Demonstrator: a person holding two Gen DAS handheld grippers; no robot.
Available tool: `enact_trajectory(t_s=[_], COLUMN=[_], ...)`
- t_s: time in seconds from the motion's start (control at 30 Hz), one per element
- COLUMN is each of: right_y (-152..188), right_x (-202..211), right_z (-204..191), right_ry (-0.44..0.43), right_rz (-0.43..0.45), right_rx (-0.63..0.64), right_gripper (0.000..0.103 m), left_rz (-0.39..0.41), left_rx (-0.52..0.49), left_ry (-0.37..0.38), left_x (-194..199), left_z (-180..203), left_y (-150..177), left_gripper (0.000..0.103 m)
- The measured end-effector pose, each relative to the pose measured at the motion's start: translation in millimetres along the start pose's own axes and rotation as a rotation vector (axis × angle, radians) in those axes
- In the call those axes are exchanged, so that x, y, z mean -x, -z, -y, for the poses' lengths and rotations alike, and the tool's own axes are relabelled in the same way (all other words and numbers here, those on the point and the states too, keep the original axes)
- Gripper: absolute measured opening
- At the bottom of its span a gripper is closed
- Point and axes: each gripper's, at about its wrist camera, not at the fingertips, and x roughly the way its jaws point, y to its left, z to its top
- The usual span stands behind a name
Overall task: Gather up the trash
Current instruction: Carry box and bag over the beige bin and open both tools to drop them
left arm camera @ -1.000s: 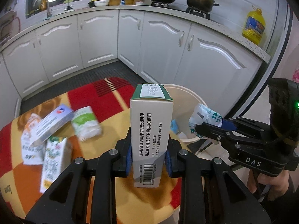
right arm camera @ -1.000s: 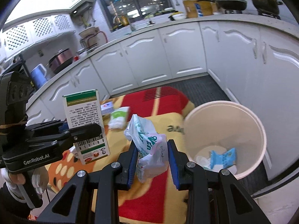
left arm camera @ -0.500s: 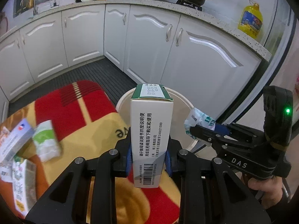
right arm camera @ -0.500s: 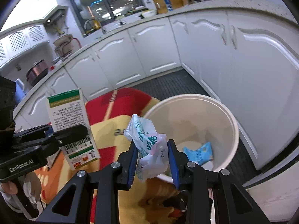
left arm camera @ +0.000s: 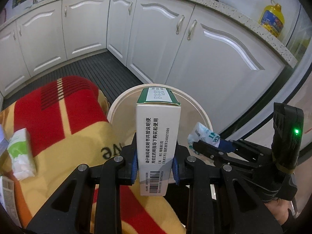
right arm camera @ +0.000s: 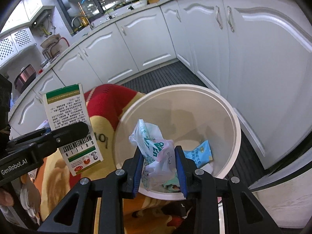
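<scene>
My left gripper is shut on a tall white and green medicine box, held upright near the left rim of a cream round bin. In the right wrist view the box hangs left of the bin. My right gripper is shut on a crumpled white and green plastic wrapper, held over the bin's near rim. The wrapper also shows in the left wrist view. A blue packet lies inside the bin.
A red and yellow blanket covers the table left of the bin. A green and white packet lies on it at the left, with more boxes at the left edge. White kitchen cabinets stand behind, above a dark ribbed floor mat.
Both grippers have moved right, from over the blanket towards the bin, still holding the box and the wrapper. The bin now looms larger and closer in both views.
</scene>
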Motion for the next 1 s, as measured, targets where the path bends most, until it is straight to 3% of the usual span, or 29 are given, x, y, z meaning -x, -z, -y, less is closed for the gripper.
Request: enact_trajectory(t_s=[0.3, 0.33, 0.37, 0.43, 0.47, 0.93, 1.0], right_y=[-1, -1, -2, -2, -2, 1, 2], right_x=[-17, -18, -18, -18, -18, -22, -23], right_z=[11, 13, 13, 12, 12, 20, 20], right_ry=[0.014, 0.022, 0.036, 0.038, 0.034, 0.052, 0.051], right_rz=[-0.026, -0.027, -0.023, -0.016, -0.017, -0.045, -0.054], right_rx=[-0.021, -0.021, -0.018, -0.017, -0.017, -0.059, -0.067], right_gripper=[0.03, 0.032, 0.04, 0.046, 0.046, 0.051, 0.06], left_rz=[-0.016, -0.022, -0.024, -0.019, -0.015, -0.003, 0.001], left_rx=[0.029, 0.032, 0.034, 0.032, 0.032, 0.017, 0.01], left_ry=[0.012, 0.011, 0.01, 0.014, 0.019, -0.003, -0.008], left_x=[-14, -16, -17, -17, -17, -7, -4], left_z=[-9, -10, -10, -11, -10, -9, -8], left_y=[-2, -2, -2, -1, -1, 4, 4], left_gripper=[0.026, 0.029, 0.033, 0.052, 0.054, 0.054, 0.054])
